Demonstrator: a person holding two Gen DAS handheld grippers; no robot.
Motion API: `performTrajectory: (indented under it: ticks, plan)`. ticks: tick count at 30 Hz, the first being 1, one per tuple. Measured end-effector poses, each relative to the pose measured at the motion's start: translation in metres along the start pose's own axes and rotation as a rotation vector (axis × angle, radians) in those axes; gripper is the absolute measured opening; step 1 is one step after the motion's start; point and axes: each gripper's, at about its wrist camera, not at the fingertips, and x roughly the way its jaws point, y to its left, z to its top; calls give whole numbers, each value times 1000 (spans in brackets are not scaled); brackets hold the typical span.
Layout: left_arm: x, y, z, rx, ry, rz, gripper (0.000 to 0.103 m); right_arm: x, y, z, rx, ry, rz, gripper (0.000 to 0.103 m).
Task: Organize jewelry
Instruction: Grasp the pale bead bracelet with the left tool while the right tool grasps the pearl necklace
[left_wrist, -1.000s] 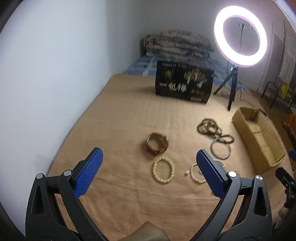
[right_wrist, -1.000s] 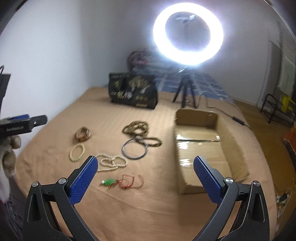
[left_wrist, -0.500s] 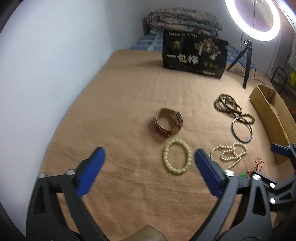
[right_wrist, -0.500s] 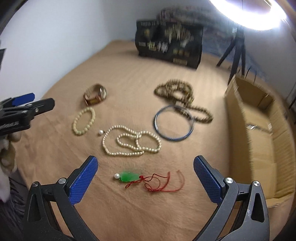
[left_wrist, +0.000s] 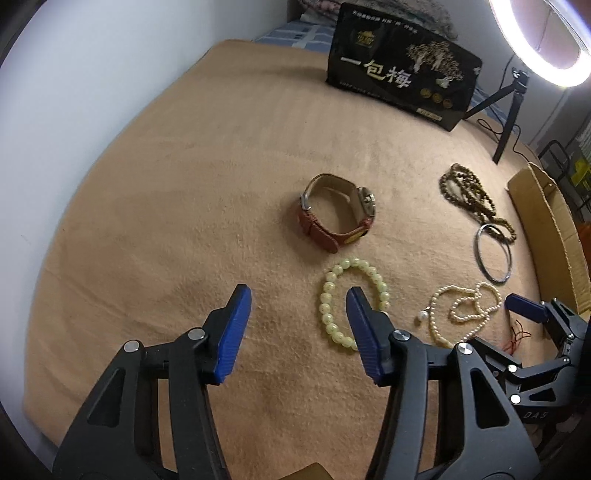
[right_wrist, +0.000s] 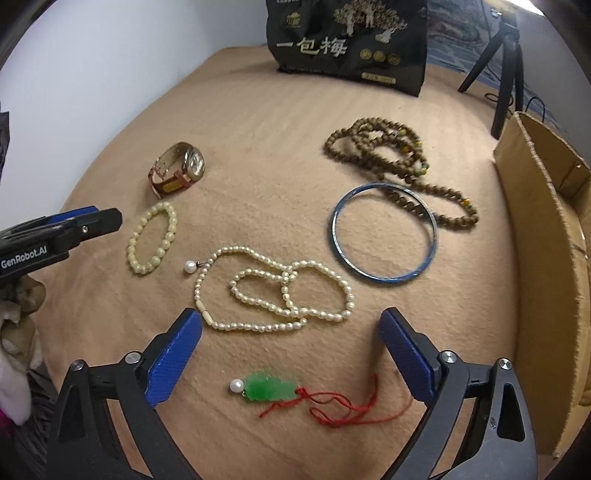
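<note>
On the tan blanket (right_wrist: 258, 122) the pale bead bracelet (left_wrist: 352, 301) lies just below the watch (left_wrist: 338, 212), the left gripper (left_wrist: 295, 332) gaping partly apart with 1 pad over its ring, while the right gripper (right_wrist: 290, 354) spreads wide, empty, above the green pendant (right_wrist: 269, 391), near the pearl necklace (right_wrist: 275, 291).

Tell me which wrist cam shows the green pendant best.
Right wrist. The green pendant lies whole between the open right hand-held gripper fingers, pearl and red cord visible. The left wrist view shows only a scrap of red cord; the pendant itself is hidden.
</note>
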Motion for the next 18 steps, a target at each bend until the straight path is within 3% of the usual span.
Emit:
performTrajectory:
  ticks: [4,12,15,18]
  plan:
    - [11,1,-1,-4,33,-10,46,5,2,2,-2,6,-8,90]
    - [34,-7,0,12,77,4,44,14,14,2,-66,8,-79,84]
    - [37,-14,0,37,62,31,42,13,16,0,-87,-1,-114,69]
    - [37,-17,0,50,55,38,35,8,14,0,-78,-13,-117,45]
